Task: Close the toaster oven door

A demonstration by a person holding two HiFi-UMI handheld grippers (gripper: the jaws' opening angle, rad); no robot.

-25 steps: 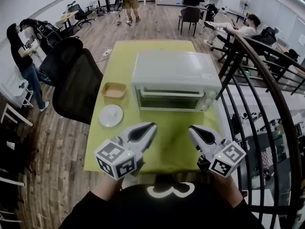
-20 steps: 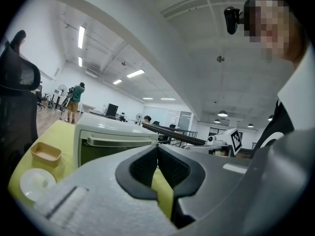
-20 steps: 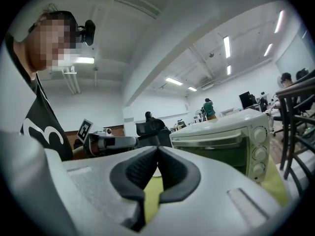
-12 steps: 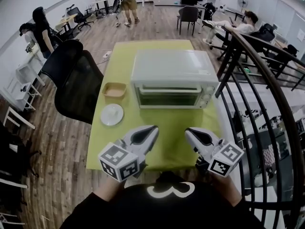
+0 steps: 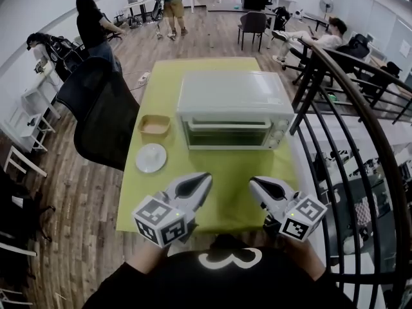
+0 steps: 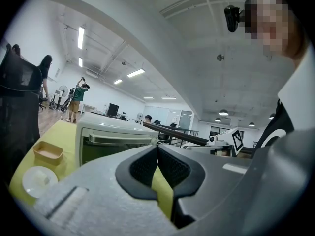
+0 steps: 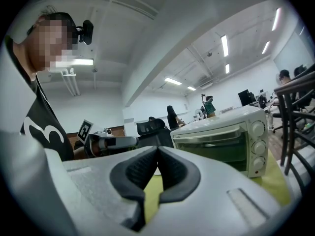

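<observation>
A white toaster oven (image 5: 233, 108) stands on the yellow-green table (image 5: 222, 172), its glass door (image 5: 226, 134) upright against the front with the handle along the top. Both gripper views show the toaster oven (image 6: 110, 139) (image 7: 224, 141) ahead with the door up. My left gripper (image 5: 207, 177) hovers over the table's near edge, shut with nothing between its jaws. My right gripper (image 5: 252, 182) hangs beside it, shut and empty as well. Both are well short of the oven. In their own views the left gripper (image 6: 157, 149) and right gripper (image 7: 157, 150) show their pads together.
A tan square dish (image 5: 154, 125) and a white round plate (image 5: 150, 157) sit left of the oven. Black office chairs (image 5: 103, 108) stand at the table's left, a black railing (image 5: 347, 140) curves along the right. People stand and sit in the far room.
Both grippers have stayed over the near table edge, shifting only slightly. A person at the far left has walked toward the back of the room.
</observation>
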